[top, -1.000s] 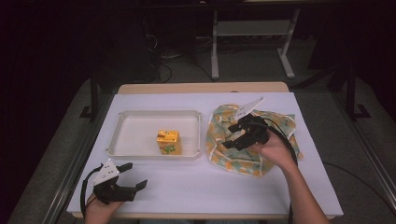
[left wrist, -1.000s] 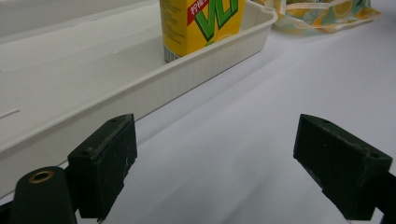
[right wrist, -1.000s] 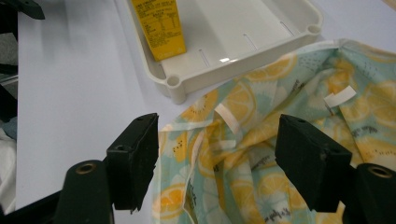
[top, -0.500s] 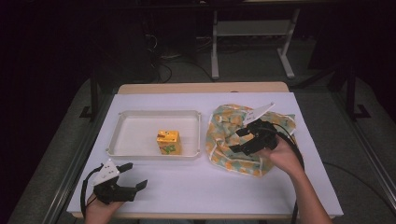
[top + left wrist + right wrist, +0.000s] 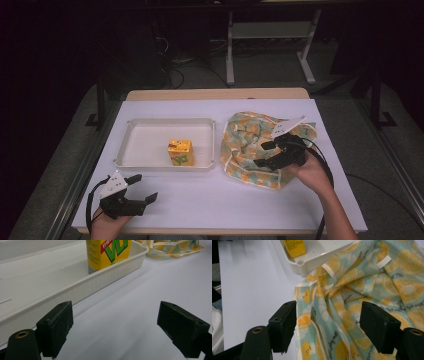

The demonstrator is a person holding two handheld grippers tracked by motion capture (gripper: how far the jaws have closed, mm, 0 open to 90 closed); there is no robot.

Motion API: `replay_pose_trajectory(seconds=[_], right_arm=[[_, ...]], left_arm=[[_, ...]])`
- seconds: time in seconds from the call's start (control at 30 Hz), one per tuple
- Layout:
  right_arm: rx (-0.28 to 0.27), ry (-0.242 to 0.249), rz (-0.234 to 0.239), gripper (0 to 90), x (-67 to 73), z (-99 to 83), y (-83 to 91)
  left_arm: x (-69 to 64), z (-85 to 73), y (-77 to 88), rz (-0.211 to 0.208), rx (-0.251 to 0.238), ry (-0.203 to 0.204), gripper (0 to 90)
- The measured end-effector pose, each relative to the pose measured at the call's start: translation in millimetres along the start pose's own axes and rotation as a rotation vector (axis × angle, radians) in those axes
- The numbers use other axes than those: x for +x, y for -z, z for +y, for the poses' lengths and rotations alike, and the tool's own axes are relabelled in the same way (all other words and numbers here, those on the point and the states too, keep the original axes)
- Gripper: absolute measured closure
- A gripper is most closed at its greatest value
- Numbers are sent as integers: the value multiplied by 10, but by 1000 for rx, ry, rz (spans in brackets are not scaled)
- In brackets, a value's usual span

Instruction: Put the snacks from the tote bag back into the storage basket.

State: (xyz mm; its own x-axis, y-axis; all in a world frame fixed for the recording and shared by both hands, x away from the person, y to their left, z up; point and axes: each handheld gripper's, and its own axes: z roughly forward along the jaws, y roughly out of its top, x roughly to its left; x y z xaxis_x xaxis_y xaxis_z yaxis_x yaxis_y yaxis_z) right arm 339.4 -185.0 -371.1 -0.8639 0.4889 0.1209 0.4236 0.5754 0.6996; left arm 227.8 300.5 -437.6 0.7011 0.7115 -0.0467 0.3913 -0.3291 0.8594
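- Your right gripper [image 5: 263,153] has slid toward 4 o'clock across the lemon-print cloth bag [image 5: 250,145]; its jaws stand wide over the folds, pinching nothing, so the grab is probably still to come.
- The bag lies crumpled at 3 o'clock of the white tray [image 5: 150,162], touching its corner.
- Your left gripper [image 5: 141,188] rests wide open and empty at 7 o'clock, unmoved.
- The yellow carton [image 5: 180,152] stands inside the tray, as before.
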Motion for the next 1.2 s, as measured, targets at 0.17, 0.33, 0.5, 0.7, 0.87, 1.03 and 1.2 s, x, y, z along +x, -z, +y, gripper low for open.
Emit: replay_pose_trajectory(seconds=[0.17, 0.33, 0.5, 0.7, 0.87, 1.03, 1.2], right_arm=[[0, -6, -8, 294, 25, -70, 50], [-12, -12, -21, 293, 33, -153, 113], [-24, -20, -32, 294, 31, -254, 189], [-22, -40, -40, 299, 43, -382, 235], [-18, -43, -41, 297, 56, -482, 247], [-12, -49, -51, 293, 80, -554, 268], [-20, -51, -60, 290, 102, -603, 289]], left_arm=[[5, -1, 0, 0, -2, 0, 132], [3, -1, 3, 0, 10, -2, 132], [1, -2, -5, 1, 8, -6, 132], [3, -4, -10, 3, 8, -7, 132], [1, -4, -14, 2, 10, -6, 132], [-2, -5, -13, 0, 12, -7, 132], [-4, -4, -13, -1, 14, -8, 132]])
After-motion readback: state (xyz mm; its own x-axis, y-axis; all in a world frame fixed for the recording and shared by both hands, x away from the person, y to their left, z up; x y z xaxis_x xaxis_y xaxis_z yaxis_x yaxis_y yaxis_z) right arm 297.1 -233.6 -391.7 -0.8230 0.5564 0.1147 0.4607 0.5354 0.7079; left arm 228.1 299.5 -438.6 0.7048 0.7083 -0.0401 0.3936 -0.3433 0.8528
